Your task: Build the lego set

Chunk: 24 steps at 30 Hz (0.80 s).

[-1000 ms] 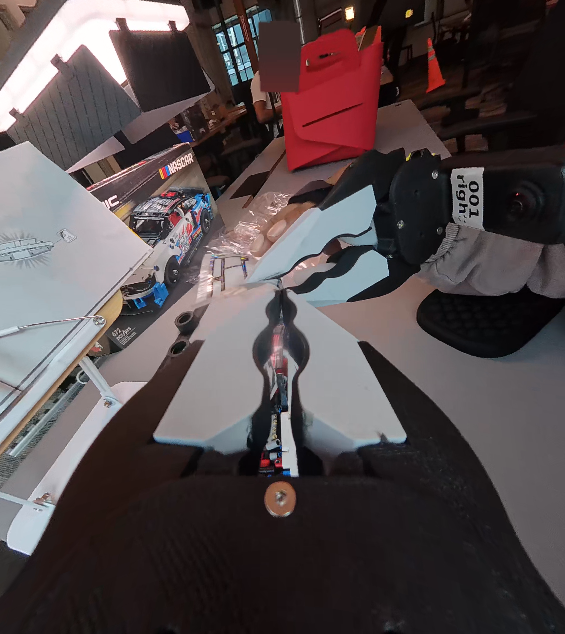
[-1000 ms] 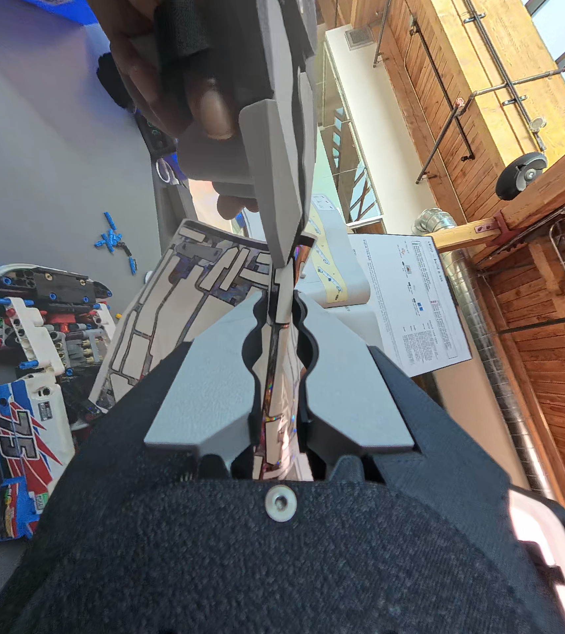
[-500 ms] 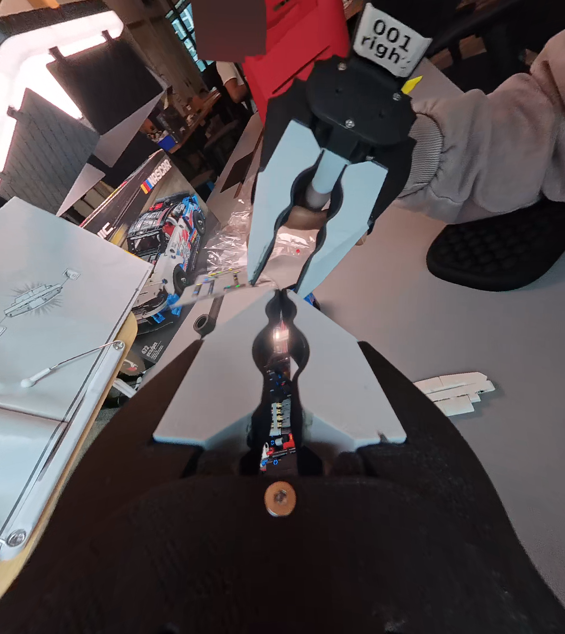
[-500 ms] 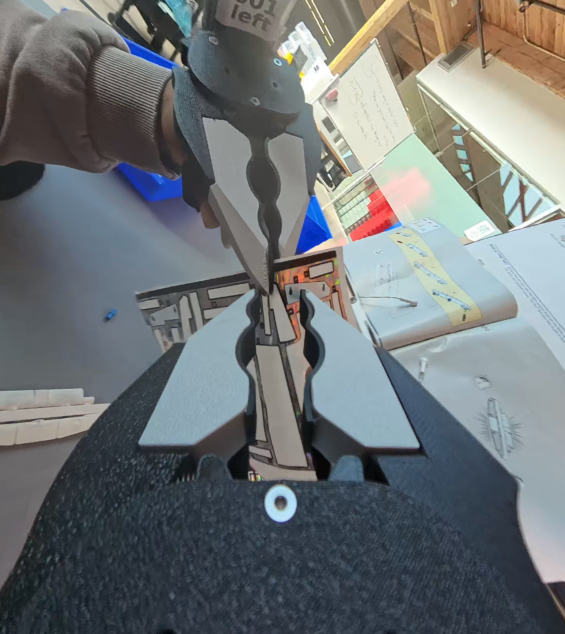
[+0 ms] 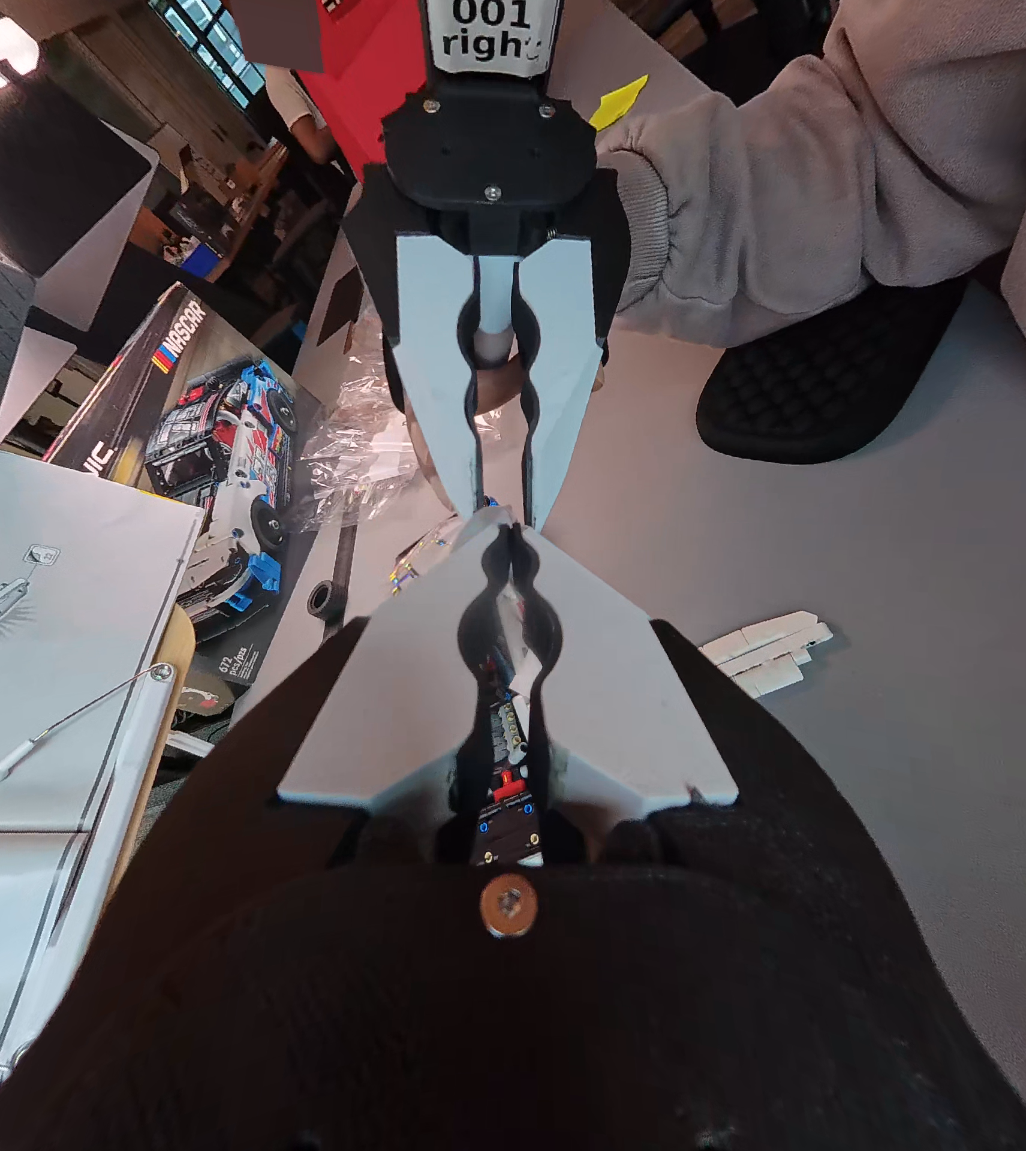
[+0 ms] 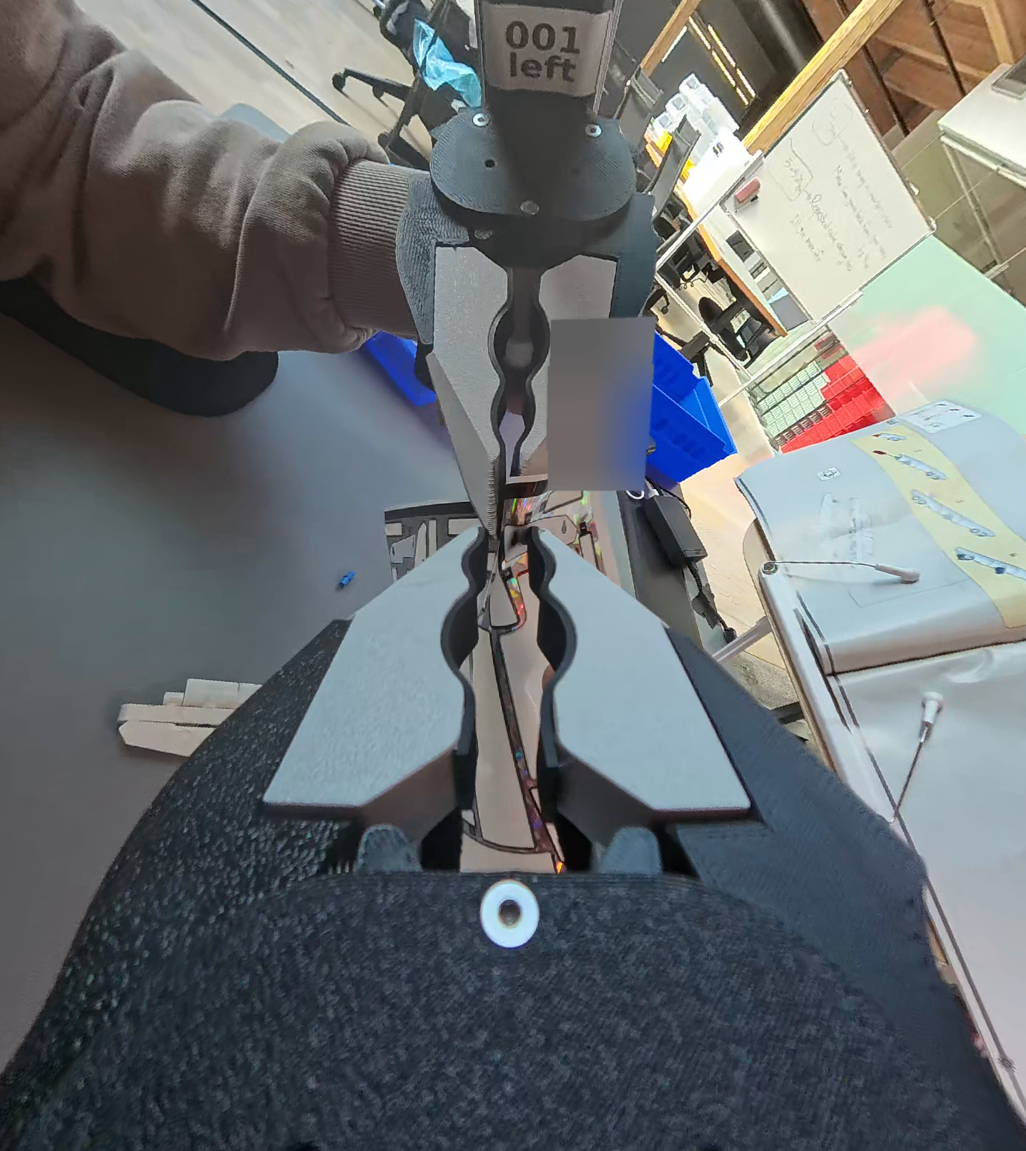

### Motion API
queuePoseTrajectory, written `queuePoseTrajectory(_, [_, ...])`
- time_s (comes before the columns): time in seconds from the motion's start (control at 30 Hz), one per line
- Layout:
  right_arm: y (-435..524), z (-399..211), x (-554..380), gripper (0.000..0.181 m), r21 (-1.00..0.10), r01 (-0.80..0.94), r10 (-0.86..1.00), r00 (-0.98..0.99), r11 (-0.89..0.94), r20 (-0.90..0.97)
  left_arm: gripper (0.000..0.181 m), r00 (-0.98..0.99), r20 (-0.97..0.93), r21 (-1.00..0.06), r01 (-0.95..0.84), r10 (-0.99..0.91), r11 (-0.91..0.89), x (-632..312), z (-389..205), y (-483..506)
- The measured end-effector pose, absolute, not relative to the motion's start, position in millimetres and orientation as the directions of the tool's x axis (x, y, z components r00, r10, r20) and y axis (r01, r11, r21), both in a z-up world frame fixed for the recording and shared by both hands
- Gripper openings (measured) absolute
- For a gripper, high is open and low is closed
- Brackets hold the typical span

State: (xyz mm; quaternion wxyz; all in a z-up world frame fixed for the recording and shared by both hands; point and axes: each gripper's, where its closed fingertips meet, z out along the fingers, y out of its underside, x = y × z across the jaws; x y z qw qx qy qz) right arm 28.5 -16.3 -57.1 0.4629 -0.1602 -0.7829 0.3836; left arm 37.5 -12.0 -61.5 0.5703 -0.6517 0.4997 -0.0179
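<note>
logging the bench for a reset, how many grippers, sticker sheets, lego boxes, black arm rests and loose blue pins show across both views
grippers: 2 (left gripper, right gripper)
sticker sheet: 1
lego box: 1
black arm rests: 2
loose blue pin: 1
total: 7

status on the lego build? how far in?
Done: the car is partly assembled, seen under the left gripper. In hand: that gripper is shut on the sticker sheet, the open right gripper around it. Left: white pieces and a blue pin lie loose on the table.
</note>
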Motion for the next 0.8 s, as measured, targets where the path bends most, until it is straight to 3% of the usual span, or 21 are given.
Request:
queuePoseTrajectory(0.27, [-9.0,-52.6,26.1,0.0,-0.738,-0.117,0.619,-0.467,0.665,0.632,0.0,0.561,-0.498,-0.809,-0.576,-0.661,0.119,29.5,-54.0,-8.3])
queuePoseTrajectory(0.53, [-8.2,-48.3,22.9,0.022,-0.704,-0.121,0.609,-0.415,0.7,0.676,0.0,0.552,-0.518,-0.792,-0.598,-0.653,0.123,29.7,-53.6,-9.4])
queuePoseTrajectory(0.8, [-16.0,-52.2,24.1,0.006,-0.709,-0.128,0.599,-0.445,0.693,0.666,0.0,0.54,-0.526,-0.784,-0.607,-0.657,0.128,31.8,-53.4,-12.0])
